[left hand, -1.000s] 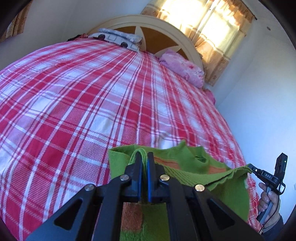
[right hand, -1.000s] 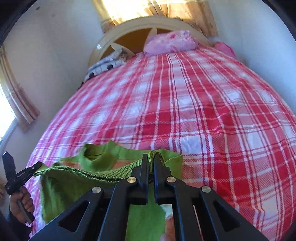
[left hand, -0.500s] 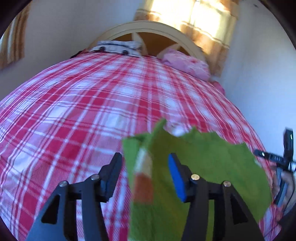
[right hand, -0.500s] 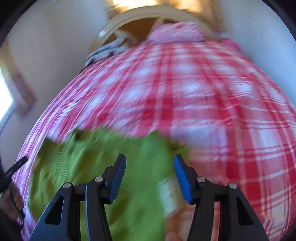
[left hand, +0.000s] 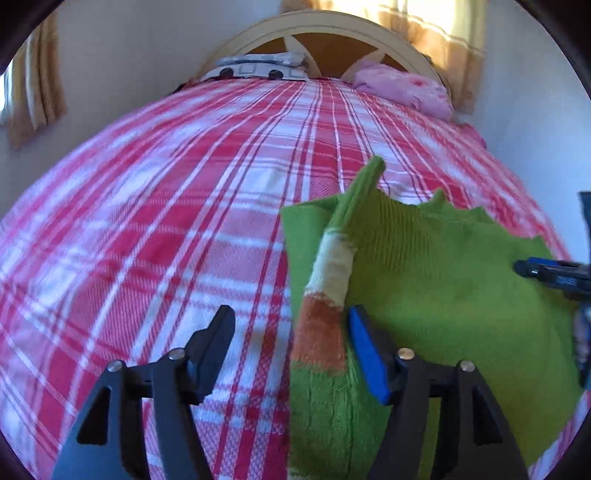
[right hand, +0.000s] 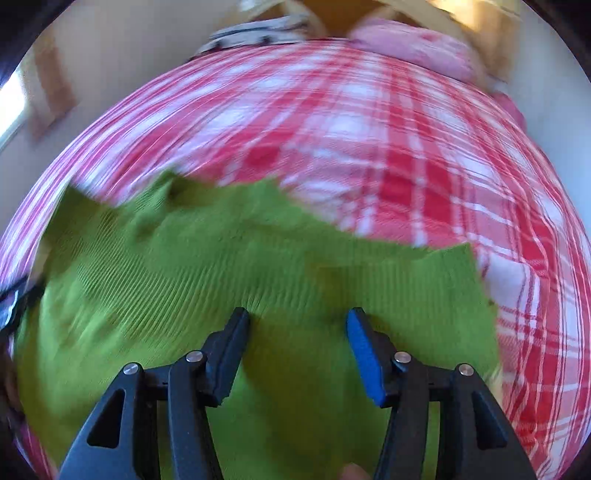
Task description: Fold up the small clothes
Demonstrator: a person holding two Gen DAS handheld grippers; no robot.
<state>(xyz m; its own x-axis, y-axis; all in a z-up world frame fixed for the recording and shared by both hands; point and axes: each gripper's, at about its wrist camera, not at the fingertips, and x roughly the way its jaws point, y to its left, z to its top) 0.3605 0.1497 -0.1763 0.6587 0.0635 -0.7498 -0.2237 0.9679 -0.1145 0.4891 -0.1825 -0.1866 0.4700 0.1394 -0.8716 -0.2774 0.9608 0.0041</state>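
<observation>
Both grippers have let go since a second ago | green sweater (right hand: 258, 266) is lying on plaid bedspread (left hand: 147, 221) | I'm watching left gripper (left hand: 291, 332) jaws opening astride its striped sleeve (left hand: 328, 273) | right gripper (right hand: 297, 332) spread, gripping nothing

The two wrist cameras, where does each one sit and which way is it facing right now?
Left wrist: on the left gripper, angled down along the bed toward the headboard; its opening fingers straddle the green sweater's striped sleeve, unpinched. The right gripper's tip shows at the right edge.
Right wrist: on the right gripper, tilted down over the blurred green sweater; open fingers show.
Shared: sweater, red plaid bedspread, pink pillow, headboard.
</observation>
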